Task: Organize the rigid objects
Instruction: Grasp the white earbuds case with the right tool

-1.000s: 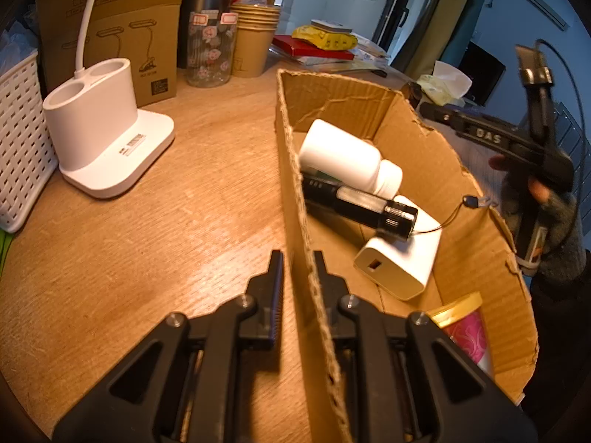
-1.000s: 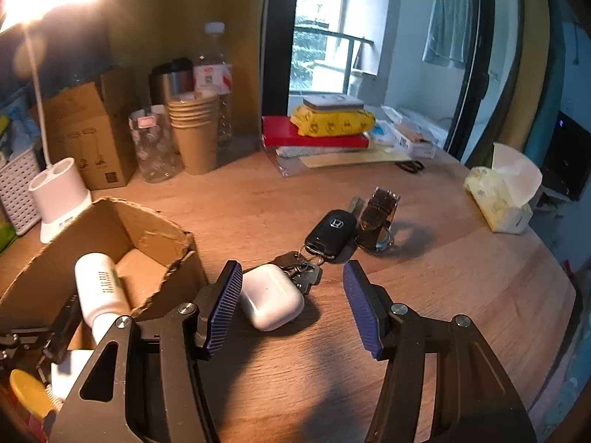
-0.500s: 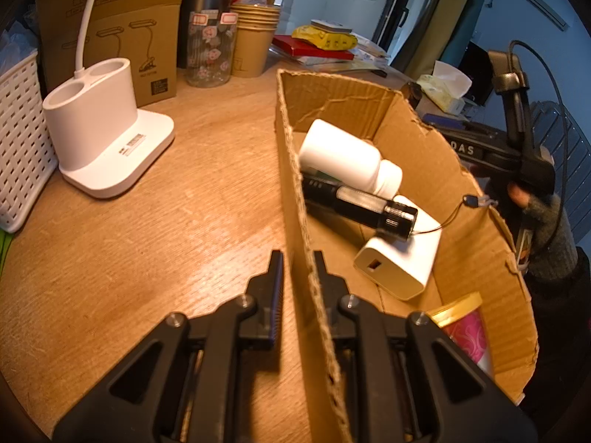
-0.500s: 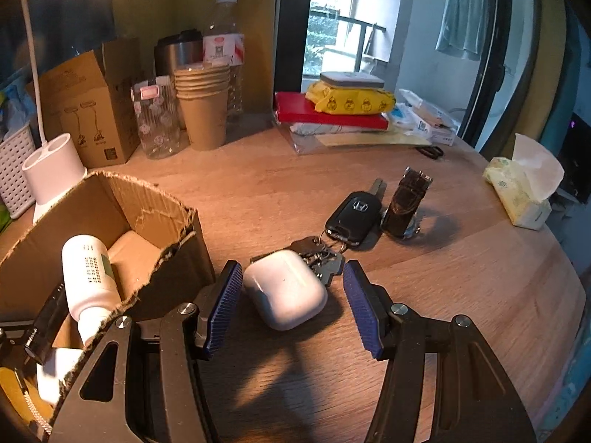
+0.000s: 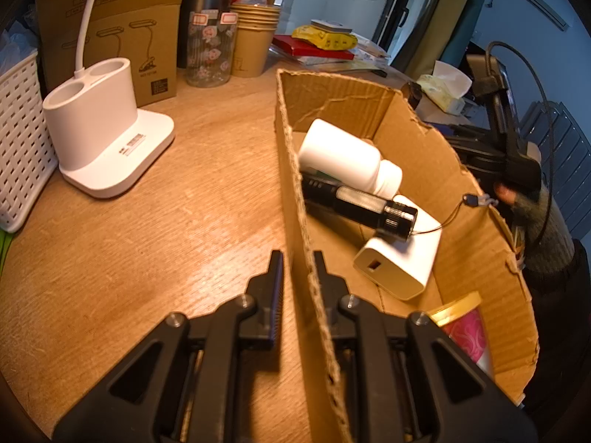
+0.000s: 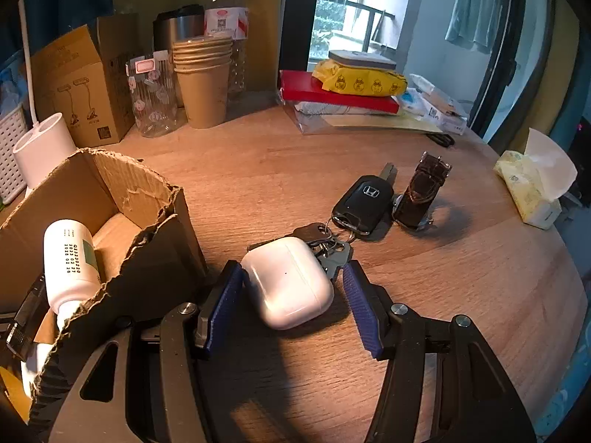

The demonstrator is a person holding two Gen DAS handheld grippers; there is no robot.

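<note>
Clamping the near wall of a torn brown cardboard box (image 5: 417, 155), the left gripper (image 5: 298, 269) has its black jaws pinched shut on the corrugated edge, one finger inside the box and one outside. The box stands on a round, warm-toned wooden table (image 6: 424, 277) and holds a white plastic bottle (image 5: 343, 157) lying on its side, a black cylindrical flashlight (image 5: 362, 208) just beside it, a white rectangular charger (image 5: 402, 262) under the flashlight's end, and a pink gold-rimmed can (image 5: 463, 328) at the near corner. Just beside the box's outer wall, the right gripper (image 6: 291, 284) hangs with its blue-padded jaws spread wide on either side of a white rounded earbud case (image 6: 290, 280) resting on the table; the left pad is close against the case, the right pad apart from it. Touching the case's far side are a bunch of grey metal keys (image 6: 325, 240) joined to a black car key fob (image 6: 364, 197), with a dark brown leather watch strap (image 6: 421, 190) beside the fob. Along the table's far edge stand stacked brown paper cups (image 6: 203, 81), a patterned clear glass (image 6: 153, 98), a printed cardboard carton (image 6: 77, 88) and a red book under a yellow packet (image 6: 358, 81). A white lamp base (image 5: 99, 136) sits towards the left edge, a tissue pack (image 6: 532, 188) at the right edge. Behind, a window (image 6: 351, 7) gives daylight.
</note>
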